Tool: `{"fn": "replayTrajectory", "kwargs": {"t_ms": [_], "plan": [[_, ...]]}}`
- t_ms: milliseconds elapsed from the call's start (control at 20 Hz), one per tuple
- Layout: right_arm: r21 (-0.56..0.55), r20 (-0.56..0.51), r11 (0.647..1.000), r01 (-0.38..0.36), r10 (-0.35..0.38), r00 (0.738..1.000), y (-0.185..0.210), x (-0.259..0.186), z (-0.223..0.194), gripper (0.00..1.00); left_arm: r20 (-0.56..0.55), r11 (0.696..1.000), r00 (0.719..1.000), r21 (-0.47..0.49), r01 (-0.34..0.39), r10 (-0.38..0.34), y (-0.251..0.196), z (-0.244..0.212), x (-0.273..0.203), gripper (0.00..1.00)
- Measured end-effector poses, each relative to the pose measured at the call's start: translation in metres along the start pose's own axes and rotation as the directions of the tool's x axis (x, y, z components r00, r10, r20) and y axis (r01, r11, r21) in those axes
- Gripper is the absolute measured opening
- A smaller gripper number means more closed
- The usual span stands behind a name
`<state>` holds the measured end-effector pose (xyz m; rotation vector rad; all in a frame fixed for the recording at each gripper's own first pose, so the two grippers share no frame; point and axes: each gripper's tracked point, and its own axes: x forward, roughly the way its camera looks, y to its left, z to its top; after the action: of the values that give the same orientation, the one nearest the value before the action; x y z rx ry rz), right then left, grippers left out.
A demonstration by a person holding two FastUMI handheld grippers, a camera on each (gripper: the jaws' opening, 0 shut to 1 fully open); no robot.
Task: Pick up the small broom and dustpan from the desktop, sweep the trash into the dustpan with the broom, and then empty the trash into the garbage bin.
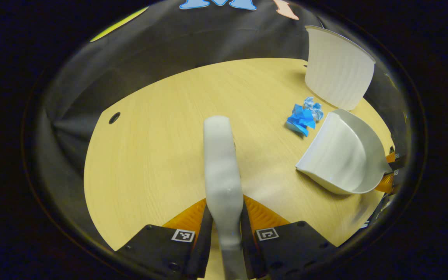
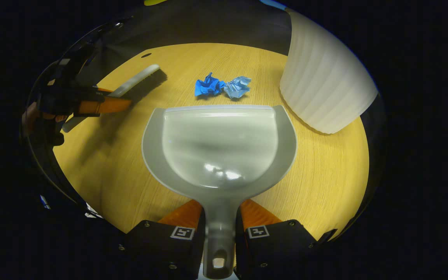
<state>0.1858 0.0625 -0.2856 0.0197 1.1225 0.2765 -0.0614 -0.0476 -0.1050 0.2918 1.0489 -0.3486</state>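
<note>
Two blue paper wads (image 2: 222, 86) are lying just beyond the dustpan (image 2: 220, 146), whose handle is being clamped by the right gripper (image 2: 219, 227); the broom (image 1: 221, 171), being pinched by the left gripper (image 1: 224, 223), is probably to be drawn behind them.

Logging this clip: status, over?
Left tool shut on broom; right tool shut on dustpan. Blue paper trash unswept before pan. Bin beside, path open.
</note>
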Motion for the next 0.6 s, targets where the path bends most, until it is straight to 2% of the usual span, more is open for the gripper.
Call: {"fn": "replayTrajectory", "kwargs": {"t_ms": [50, 250, 600], "plan": [[-0.018, -0.003, 1.0, -0.006, 0.006, 1.0, -0.004, 0.001, -0.001, 0.35, 0.002, 1.0, 1.0, 0.001, 0.01, -0.01, -0.003, 0.009, 0.004, 0.43], [-0.077, -0.017, 0.996, -0.036, 0.035, 0.999, -0.018, -0.003, 0.0, 0.35, 0.001, 0.999, 0.999, 0.003, 0.038, -0.038, -0.017, 0.037, 0.024, 0.4], [-0.123, -0.03, 0.99, -0.062, 0.059, 0.998, -0.034, -0.003, 0.004, 0.35, -0.034, 0.991, 0.995, 0.088, 0.099, -0.096, -0.048, 0.077, 0.046, 0.44]]}}
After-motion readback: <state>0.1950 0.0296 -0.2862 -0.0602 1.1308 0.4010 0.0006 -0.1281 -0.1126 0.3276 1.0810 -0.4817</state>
